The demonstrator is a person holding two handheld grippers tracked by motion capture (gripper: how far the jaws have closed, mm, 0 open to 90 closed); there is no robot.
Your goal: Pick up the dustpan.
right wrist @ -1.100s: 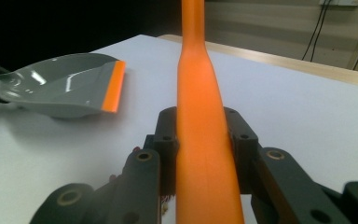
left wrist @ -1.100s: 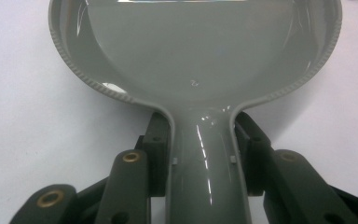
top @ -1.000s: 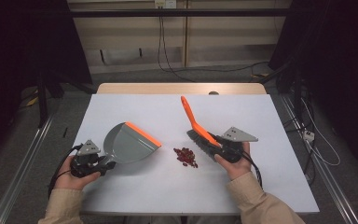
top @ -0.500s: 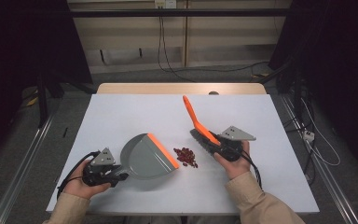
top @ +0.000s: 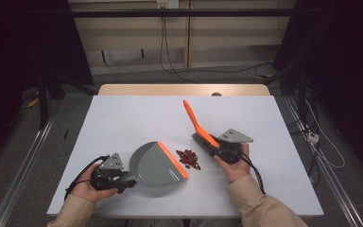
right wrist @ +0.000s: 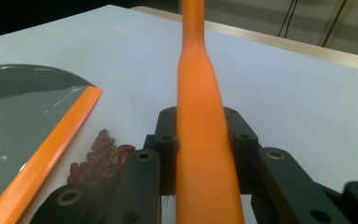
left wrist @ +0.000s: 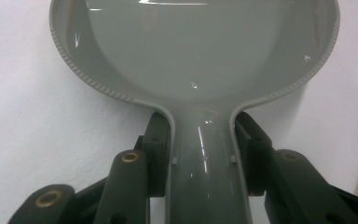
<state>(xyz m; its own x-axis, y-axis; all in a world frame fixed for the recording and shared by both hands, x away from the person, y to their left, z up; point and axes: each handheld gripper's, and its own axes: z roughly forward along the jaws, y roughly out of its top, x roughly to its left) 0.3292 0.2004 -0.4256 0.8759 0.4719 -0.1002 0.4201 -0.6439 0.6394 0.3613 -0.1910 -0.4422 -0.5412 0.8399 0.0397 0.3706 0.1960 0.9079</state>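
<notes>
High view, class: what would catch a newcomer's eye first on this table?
Probably the small heap of red beans near the table's middle. A grey dustpan with an orange lip lies just left of it, held by the left gripper; the right gripper clamps an orange-handled brush.

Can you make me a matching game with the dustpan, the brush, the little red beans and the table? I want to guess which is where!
Things:
1. dustpan
2. brush
3. red beans
4. table

Places or states:
A. lying in a small pile between the two tools
B. handle clamped in the left gripper, orange lip beside the beans
C. white top that carries everything
D. orange handle clamped in the right gripper, pointing up and away from the person

Right pairs: 1-B, 2-D, 3-A, 4-C
</notes>
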